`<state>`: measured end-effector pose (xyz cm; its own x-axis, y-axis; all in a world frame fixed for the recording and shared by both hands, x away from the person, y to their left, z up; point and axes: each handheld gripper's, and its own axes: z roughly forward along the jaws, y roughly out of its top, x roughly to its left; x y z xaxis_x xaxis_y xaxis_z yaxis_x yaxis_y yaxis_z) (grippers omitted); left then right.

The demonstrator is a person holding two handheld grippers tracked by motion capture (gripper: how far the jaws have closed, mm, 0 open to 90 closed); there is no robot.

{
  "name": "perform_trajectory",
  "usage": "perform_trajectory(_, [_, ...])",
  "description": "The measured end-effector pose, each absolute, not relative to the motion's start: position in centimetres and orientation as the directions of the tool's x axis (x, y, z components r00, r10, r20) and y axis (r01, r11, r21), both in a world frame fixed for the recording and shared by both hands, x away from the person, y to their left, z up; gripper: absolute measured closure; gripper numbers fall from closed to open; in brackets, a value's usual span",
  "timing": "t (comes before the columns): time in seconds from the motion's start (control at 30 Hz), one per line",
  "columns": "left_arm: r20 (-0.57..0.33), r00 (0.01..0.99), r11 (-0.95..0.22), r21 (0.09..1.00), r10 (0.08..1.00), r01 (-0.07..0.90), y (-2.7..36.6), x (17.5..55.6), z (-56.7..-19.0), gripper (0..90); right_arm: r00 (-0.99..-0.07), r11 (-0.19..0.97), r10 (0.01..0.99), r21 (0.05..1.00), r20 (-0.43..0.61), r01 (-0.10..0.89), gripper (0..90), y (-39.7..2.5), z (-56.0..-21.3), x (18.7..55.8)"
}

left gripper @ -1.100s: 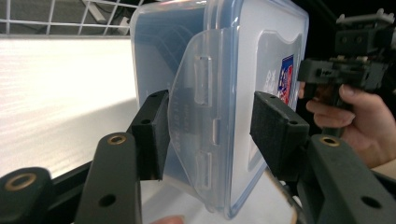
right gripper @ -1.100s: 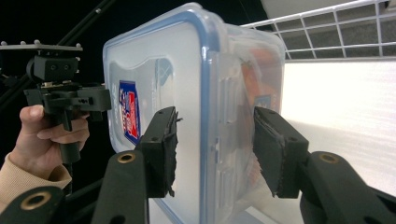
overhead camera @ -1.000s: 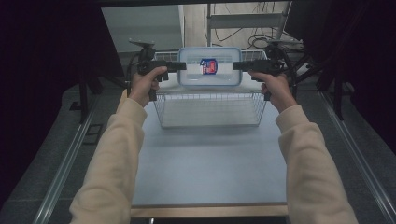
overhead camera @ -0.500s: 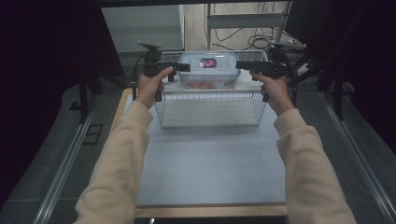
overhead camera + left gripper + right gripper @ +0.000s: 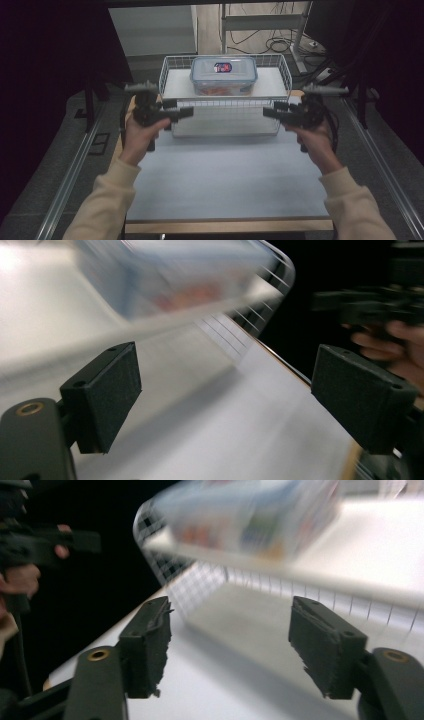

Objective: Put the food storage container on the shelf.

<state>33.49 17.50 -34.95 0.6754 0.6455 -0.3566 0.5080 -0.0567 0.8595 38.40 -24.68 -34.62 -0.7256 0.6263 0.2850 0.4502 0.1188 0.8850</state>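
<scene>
A clear plastic lidded container (image 5: 223, 75) with reddish contents and a red label sits inside a white wire basket (image 5: 225, 103) at the far end of the table. My left gripper (image 5: 186, 113) hovers open just outside the basket's near left corner, pointing right. My right gripper (image 5: 269, 112) hovers open by the near right corner, pointing left. In the left gripper view the jaws (image 5: 230, 390) stand wide apart with nothing between them, and the container (image 5: 175, 275) is blurred beyond. The right gripper view shows the same empty gap (image 5: 235, 645) and the blurred container (image 5: 250, 515).
The white table top (image 5: 225, 175) stretches from the basket to the near wooden edge. Metal rails run along both sides of the table. Cables and a desk frame (image 5: 265, 30) lie on the floor behind the basket. Dark space flanks the table.
Both grippers held the container's ends above the basket, then let go. They have drawn back toward the person and lower. The container now rests in the basket.
</scene>
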Motion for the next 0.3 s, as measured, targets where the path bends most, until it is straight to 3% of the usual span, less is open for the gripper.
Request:
perform_trajectory(0.13, [-0.334,0.699,-0.089,0.865,0.632,0.494,17.0,29.8,-38.8,13.3,-0.754,0.154,0.597,0.884,0.272,0.441,25.3,-25.1,-38.4,35.0])
perform_trajectory(0.3, [-0.333,0.684,-0.118,0.844,0.649,0.522,16.9,29.3,-41.7,13.7,-0.768,0.165,0.593,0.897,0.242,0.410,18.3,-24.9,-40.5,33.4])
